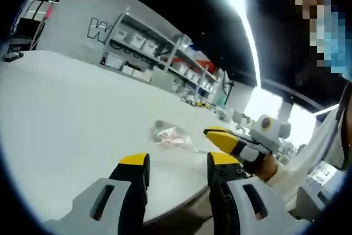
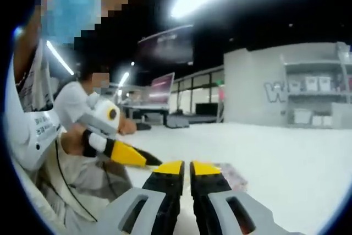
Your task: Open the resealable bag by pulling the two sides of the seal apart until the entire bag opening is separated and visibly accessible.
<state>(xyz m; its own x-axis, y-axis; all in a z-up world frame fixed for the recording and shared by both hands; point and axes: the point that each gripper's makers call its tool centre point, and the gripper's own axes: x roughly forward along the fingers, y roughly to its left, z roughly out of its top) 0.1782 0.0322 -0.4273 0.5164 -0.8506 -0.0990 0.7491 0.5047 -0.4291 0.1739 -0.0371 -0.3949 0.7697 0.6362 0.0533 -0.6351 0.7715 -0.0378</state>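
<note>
Both grippers share one build: the left gripper (image 1: 176, 163) and right gripper (image 2: 187, 168) have grey slotted jaw bodies, black inner faces and yellow tips. At the frame edges, the person wears a white printed top (image 2: 30, 130)

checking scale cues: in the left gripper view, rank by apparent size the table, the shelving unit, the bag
1. table
2. shelving unit, though it is far off, so likely bigger than it looks
3. bag

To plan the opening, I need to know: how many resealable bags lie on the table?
1. The resealable bag lies on the white table, beyond the left hand-held gripper; in the right gripper view it shows partly behind the right hand-held gripper.
</note>
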